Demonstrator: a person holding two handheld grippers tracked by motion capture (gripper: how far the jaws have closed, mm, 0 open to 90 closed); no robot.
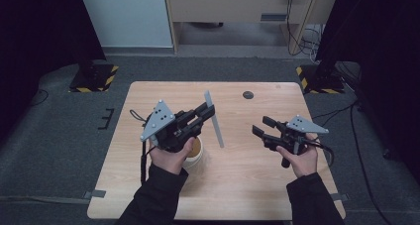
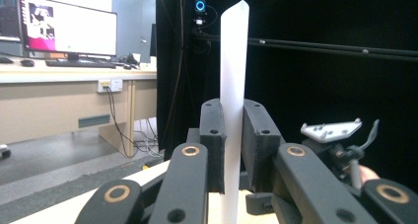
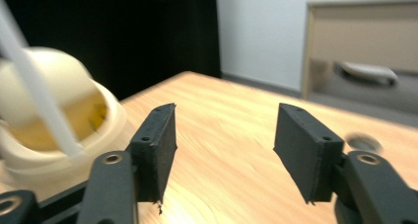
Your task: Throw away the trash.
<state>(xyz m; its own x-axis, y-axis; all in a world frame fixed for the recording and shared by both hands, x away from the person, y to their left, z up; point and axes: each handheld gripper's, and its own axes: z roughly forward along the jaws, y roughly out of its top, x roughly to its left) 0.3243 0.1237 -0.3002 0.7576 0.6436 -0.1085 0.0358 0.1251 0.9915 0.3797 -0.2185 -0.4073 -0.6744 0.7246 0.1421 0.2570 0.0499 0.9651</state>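
Tightly clamped left jaws on white strip, right jaws wide apart

Long, flat, pale grey-white strip with a pointed tip, clamped near one end between the closed jaws of the left gripper and held clear of the light wooden tabletop, standing upright and well past the jaws in the left gripper view. Cream-coloured round cup with a thick rim and yellowish-brown contents, standing upright on the near left part of the tabletop, partly hidden under the left hand in the high view. Blurred in the right gripper view, with the strip crossing in front of it at a slant.
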